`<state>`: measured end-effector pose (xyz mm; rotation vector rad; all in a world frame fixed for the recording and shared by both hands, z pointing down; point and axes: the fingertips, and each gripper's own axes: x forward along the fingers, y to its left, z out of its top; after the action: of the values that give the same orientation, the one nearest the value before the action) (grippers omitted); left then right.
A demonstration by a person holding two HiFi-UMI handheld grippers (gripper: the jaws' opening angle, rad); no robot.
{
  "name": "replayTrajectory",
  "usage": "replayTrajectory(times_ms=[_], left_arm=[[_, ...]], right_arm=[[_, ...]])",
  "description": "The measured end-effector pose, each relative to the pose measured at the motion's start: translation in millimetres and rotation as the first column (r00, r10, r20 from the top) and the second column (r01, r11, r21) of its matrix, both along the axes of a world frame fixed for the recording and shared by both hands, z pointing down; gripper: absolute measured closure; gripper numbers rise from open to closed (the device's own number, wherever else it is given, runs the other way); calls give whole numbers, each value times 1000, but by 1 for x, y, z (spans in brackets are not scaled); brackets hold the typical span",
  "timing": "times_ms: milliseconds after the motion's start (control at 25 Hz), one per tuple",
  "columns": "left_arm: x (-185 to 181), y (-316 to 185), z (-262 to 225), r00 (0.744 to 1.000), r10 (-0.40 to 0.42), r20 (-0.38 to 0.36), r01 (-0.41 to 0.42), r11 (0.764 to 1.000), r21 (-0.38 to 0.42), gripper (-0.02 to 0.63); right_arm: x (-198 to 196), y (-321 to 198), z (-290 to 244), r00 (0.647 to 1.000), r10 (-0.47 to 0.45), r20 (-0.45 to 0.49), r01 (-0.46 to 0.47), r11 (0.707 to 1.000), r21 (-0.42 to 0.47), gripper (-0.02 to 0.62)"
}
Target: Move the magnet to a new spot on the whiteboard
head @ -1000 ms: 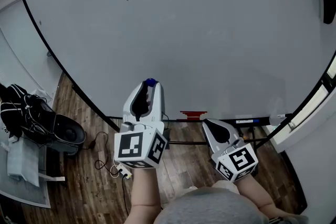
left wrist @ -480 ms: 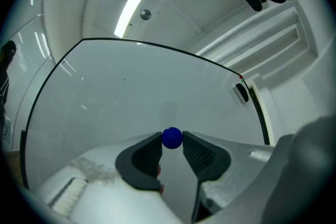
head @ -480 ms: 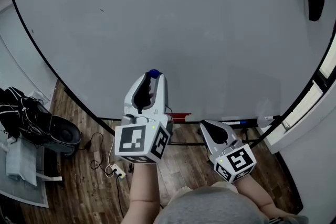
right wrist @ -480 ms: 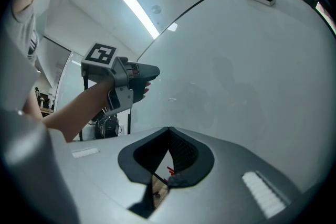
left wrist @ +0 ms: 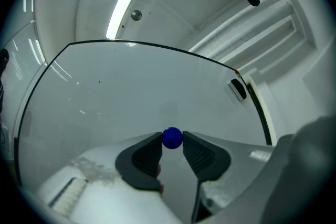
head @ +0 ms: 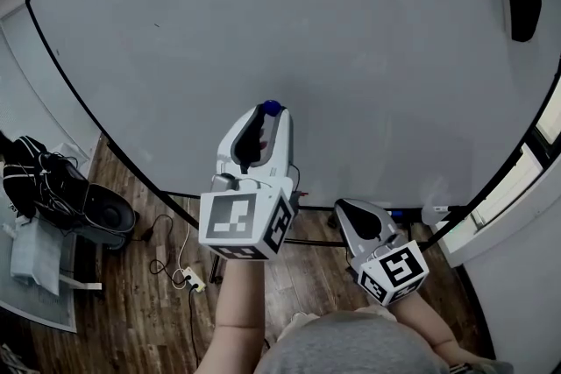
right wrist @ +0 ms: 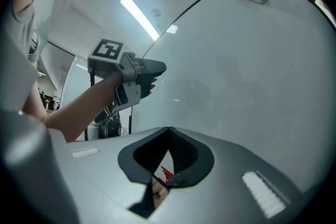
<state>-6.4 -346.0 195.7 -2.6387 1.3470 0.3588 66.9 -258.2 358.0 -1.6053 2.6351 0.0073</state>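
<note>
1. Low on the middle of the large pale whiteboard (head: 263, 13), the left gripper (head: 266, 120) pinched the small round blue magnet (left wrist: 172, 138) at the very tips of its jaws, one dark ribbed pad on each side of it.
2. Over the last second the magnet had travelled up and a little to the right against the board face, away from the bottom frame, and the left gripper had risen with it. The head camera had shifted too, so part of that change may have been its own.
3. Neither view settled whether the magnet touched the board or sat just off it.
4. The right gripper (head: 344, 208) hung low near the board's bottom edge, its jaws pressed together on nothing, and it had hardly changed place.
5. A black rectangular eraser (head: 523, 4) clung to the board's upper right, well apart from the magnet.
6. By my reading, the carry was under way. What remained was to set the magnet on bare board and spread the jaws.
</note>
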Motion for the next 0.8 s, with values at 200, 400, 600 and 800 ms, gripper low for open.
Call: replayTrajectory(times_ms=[200,400,600,800], left_arm=[[26,-5,-3,1000,-12,8,12,1000,6,476],[47,-5,-5,1000,-15,9,15,1000,7,476],[74,-11,0,1000,-18,9,18,1000,2,476],[87,-14,-4,1000,-23,3,23,1000,2,476]], right_arm=[[20,-4,1,1000,-17,15,17,1000,1,594],[35,-3,0,999,-31,17,31,1000,6,594],[57,-3,6,999,-44,17,44,999,-2,594],[66,-3,3,999,-55,3,55,999,0,594]])
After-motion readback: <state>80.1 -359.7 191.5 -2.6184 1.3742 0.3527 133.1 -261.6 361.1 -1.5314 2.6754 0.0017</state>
